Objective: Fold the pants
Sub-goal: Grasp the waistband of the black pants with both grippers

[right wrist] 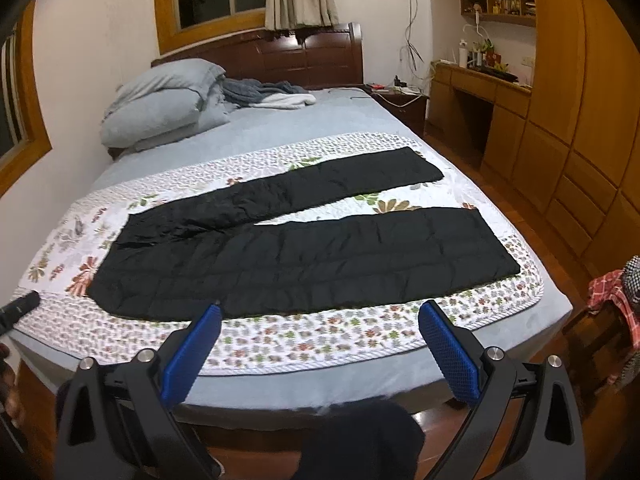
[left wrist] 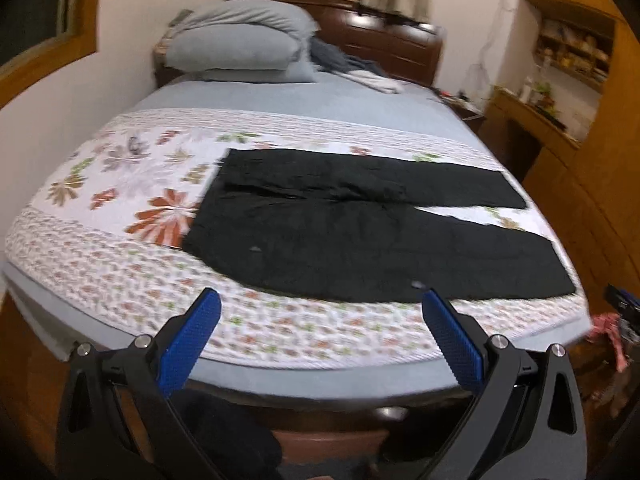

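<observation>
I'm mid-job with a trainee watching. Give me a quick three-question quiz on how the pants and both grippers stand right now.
1. True or false: the black pants lie spread flat on the floral quilt, legs apart.
2. Which holds fabric? A) left gripper B) right gripper C) neither
3. Fill in: the waistband points toward the ____ side of both views.

Key: 1 true; 2 C, both are open and short of the pants; 3 left.
</observation>
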`<state>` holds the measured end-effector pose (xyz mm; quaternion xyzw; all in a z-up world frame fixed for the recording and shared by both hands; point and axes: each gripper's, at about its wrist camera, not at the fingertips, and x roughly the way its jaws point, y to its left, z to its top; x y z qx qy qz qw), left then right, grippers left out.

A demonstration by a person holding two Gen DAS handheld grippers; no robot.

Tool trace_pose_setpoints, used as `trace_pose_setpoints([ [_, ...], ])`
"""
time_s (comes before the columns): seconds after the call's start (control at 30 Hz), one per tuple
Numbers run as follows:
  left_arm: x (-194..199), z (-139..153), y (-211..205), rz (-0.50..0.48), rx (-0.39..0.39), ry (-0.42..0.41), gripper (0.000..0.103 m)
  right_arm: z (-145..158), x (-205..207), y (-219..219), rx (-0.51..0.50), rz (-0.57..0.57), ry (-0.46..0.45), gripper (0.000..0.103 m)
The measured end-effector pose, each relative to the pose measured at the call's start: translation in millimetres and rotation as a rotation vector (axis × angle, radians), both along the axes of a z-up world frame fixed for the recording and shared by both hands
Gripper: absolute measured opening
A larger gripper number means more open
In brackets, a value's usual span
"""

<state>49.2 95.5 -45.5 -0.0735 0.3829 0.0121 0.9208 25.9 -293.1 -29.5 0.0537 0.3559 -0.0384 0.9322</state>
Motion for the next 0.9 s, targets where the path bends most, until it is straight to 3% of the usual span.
trace_pose_setpoints([
  [0.07,15,-10,20,0.004,-0.005,0.018,0.1,-6,7,-6,0.003,-0.001,0.013,0.1],
  [0.13,30,-19,42,-0.007,-0.067,0.034,0.1,-13,16,-13,0.028,0.019,0.014,0.1],
  [0.2,51,-35,75,0.002,-0.19,0.067,0.1,-24,27,-24,0.062,0.033,0.023,0.1],
  [0.27,77,-60,111,0.015,-0.363,0.123,0.1,-41,41,-42,0.129,0.047,0.044,0.1],
  [0.47,125,-133,170,0.099,-0.698,0.262,0.1,-113,82,-113,0.416,0.004,0.202,0.1],
  [0.57,144,-154,184,0.148,-0.699,0.276,0.1,-145,93,-147,0.508,-0.051,0.241,0.1],
  [0.77,184,-200,195,0.218,-0.711,0.375,0.1,-176,105,-187,0.64,-0.11,0.243,0.1],
  [0.9,200,-204,196,0.264,-0.733,0.362,0.1,-184,109,-210,0.695,-0.127,0.218,0.1],
])
